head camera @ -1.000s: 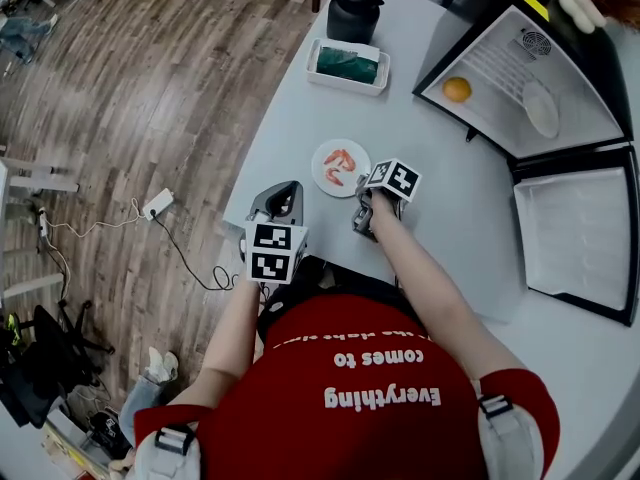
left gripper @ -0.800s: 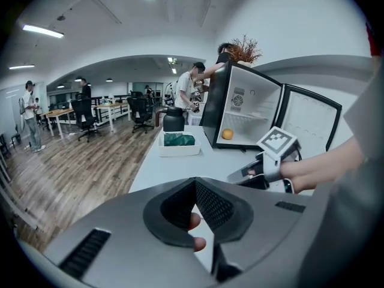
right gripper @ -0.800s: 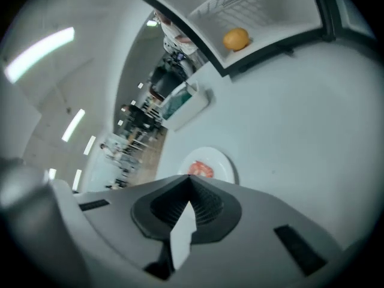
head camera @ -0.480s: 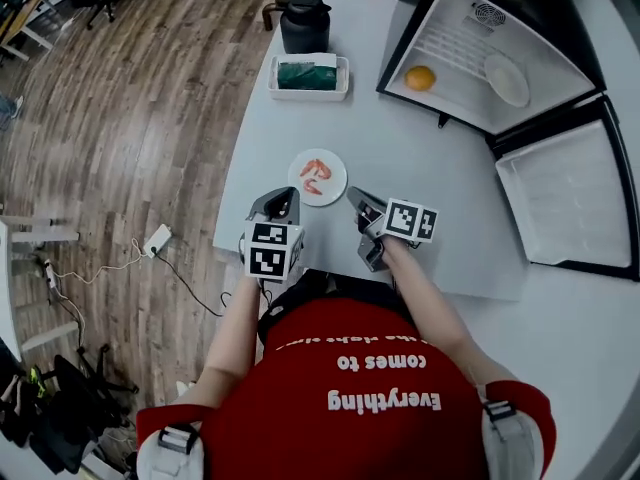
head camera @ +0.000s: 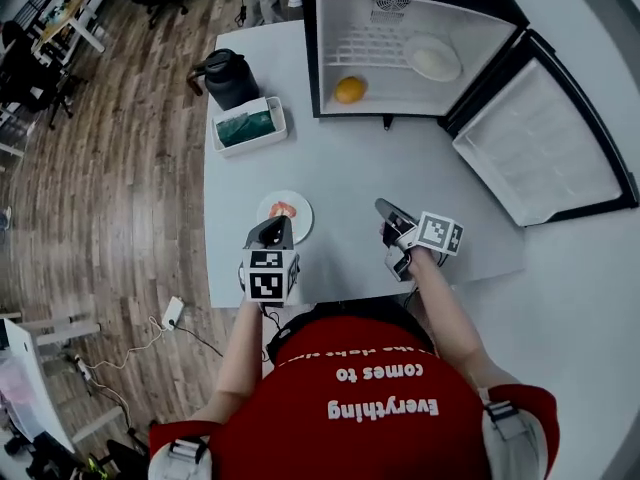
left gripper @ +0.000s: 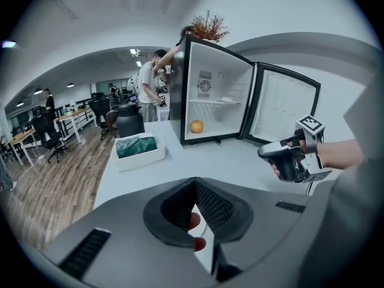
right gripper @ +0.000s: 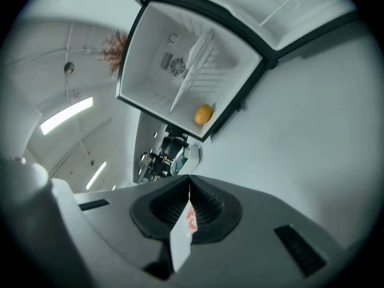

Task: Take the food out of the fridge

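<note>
On the white table [head camera: 360, 183] in front of you, a small fridge [head camera: 311, 63] stands at the far edge. Its door [head camera: 535, 148] is swung wide open to your right. Inside, an orange [head camera: 349, 90] sits on the fridge floor towards the left. A pale round dish [head camera: 433, 58] lies further right and deeper in, apart from the orange.

Closer to you, out of the fridge, a white plate [head camera: 302, 218] carrying red food [head camera: 281, 209] lies flat on the table.

Your left gripper [left gripper: 195, 183] is at the near edge of that plate, with its tips over the rim. Its jaws are closed together, tip to tip. A sliver of white and red shows through the slit beneath them. No view shows whether the tips touch the plate.

Your right gripper [right gripper: 189, 182] is held above the table to the right of the plate, well apart from it, and it points towards the open fridge. Its jaws are pressed together, tip to tip.

At the far left of the table stands a black kettle [head camera: 228, 78]. Just beside it, nearer you, is a white tray [head camera: 281, 118] holding a green bundle [head camera: 245, 127]. A wooden floor [head camera: 110, 168] stretches away on your left.
</note>
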